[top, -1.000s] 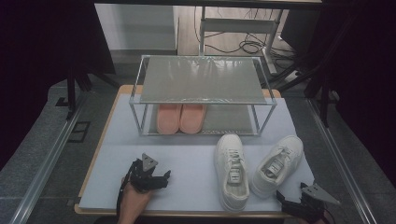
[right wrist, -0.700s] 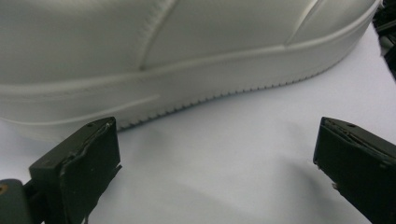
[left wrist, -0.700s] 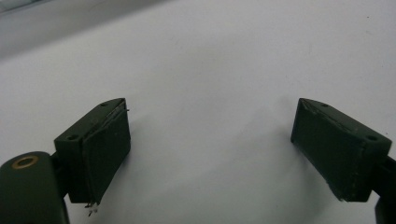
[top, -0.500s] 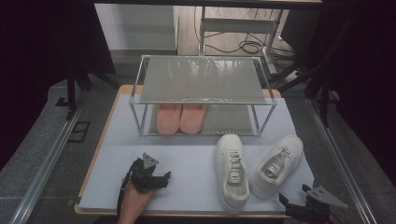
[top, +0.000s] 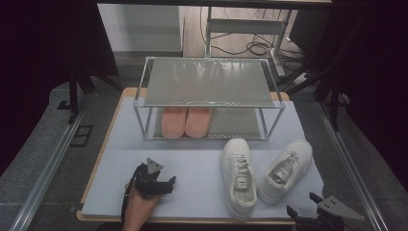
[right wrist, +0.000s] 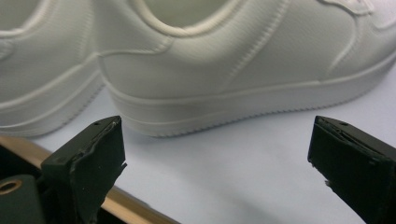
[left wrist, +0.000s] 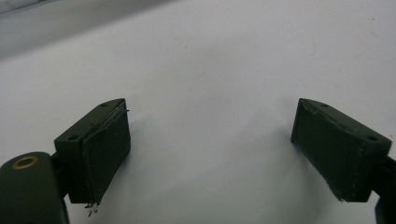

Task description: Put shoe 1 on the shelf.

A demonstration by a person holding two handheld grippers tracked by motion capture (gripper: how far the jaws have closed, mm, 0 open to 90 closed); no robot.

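Observation:
Two white sneakers stand on the white mat at the front right: one [top: 239, 175] points away from me, the other [top: 286, 168] angles right. My right gripper [top: 301, 204] hangs open just off the table's front edge, below their heels. In the right gripper view its jaws [right wrist: 217, 144] stand wide apart, with the heel of the nearer sneaker [right wrist: 233, 70] a short way ahead and the other sneaker [right wrist: 37, 84] at left. My left gripper [top: 161, 179] rests open in a hand at the front left. In the left gripper view its jaws [left wrist: 210, 135] frame bare mat.
A two-tier metal rack [top: 207, 82] stands at the back of the mat [top: 192, 159]. A pair of pink slippers [top: 186, 121] sits on its lower shelf at left. A wooden table edge [top: 103, 144] borders the mat. Cables and frame legs lie beyond the table.
My right gripper has drifted slightly right and toward the near edge. The left gripper and the shoes have stayed put.

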